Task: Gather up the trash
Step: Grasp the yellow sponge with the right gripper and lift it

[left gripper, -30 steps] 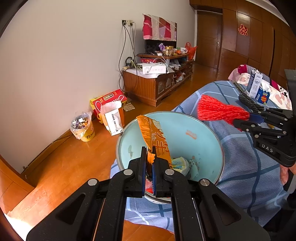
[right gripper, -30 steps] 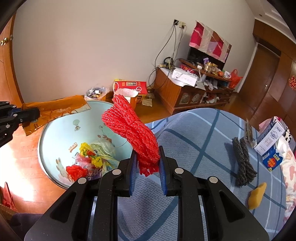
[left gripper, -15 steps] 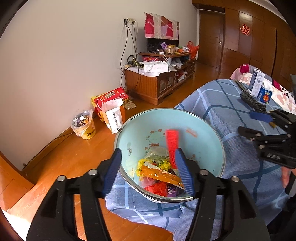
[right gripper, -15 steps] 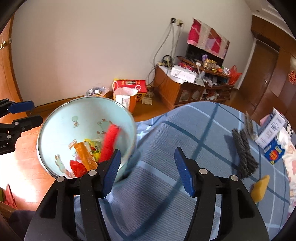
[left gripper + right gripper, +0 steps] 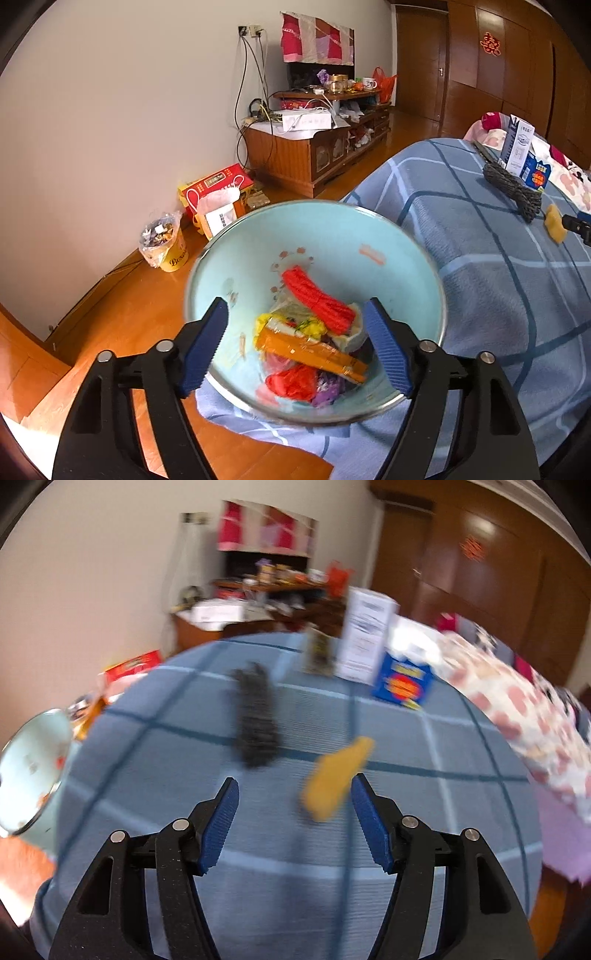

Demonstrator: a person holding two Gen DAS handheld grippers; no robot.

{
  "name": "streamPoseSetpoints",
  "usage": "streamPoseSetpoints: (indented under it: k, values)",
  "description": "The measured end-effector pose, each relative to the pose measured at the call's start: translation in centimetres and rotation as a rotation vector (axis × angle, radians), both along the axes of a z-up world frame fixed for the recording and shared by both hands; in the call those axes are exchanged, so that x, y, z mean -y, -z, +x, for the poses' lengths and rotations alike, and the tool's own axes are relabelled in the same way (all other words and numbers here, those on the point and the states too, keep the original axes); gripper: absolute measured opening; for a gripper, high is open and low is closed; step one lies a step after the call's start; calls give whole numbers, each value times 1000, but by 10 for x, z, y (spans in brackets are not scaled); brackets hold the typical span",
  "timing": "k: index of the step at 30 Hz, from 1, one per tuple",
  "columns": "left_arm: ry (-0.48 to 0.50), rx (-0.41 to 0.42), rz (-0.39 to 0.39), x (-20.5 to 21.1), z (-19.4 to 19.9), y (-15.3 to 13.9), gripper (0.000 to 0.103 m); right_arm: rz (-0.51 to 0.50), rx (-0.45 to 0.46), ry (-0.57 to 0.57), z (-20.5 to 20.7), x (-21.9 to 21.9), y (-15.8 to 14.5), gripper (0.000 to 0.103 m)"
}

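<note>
Red mesh bundle (image 5: 317, 297) and orange wrapper (image 5: 310, 350) lie in pale blue enamel basin (image 5: 258, 236) at blue checked bed's (image 5: 480, 280) edge. Left tool (image 5: 295, 345) above it, just opened wide, empty. Right tool (image 5: 294, 823) also just opened, empty, yellow scrap (image 5: 338, 775) ahead, dark cord bundle (image 5: 255, 720) beyond.

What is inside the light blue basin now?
In the basin lie a red rope bundle, an orange wrapper, and yellow, red and purple scraps. What lies beneath them is covered.
</note>
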State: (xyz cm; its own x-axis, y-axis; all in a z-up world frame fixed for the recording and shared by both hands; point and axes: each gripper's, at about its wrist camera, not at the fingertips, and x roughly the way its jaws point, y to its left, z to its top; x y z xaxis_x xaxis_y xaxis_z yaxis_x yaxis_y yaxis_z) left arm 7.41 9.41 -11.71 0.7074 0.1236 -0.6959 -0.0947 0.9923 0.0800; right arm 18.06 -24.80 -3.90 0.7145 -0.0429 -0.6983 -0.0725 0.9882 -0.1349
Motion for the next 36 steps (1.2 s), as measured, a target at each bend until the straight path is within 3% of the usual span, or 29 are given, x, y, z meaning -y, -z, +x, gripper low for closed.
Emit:
streamPoseSetpoints:
  k: [9,10,11,13,16,24,36]
  values:
    - [31,17,-11,33,32,-7,78,44,-84,46,30,21,14,62]
    - [35,16,-13,36,34,-7,78,47,-94,45,33,21,16,58]
    - [41,14,-16,41,38,-7,79,51,-111,42,35,22,19,45]
    - [52,13,-17,50,44,-7,79,72,-134,38,38,25,23,31]
    - [71,8,-23,65,51,-8,79,69,-133,19,33,28,22,26]
    - [153,15,-28,130,75,-20,80,-17,-56,59,19,62,3,25]
    - [201,-1,-59,237,133,-24,84,-10,-49,132,26,134,2,25]
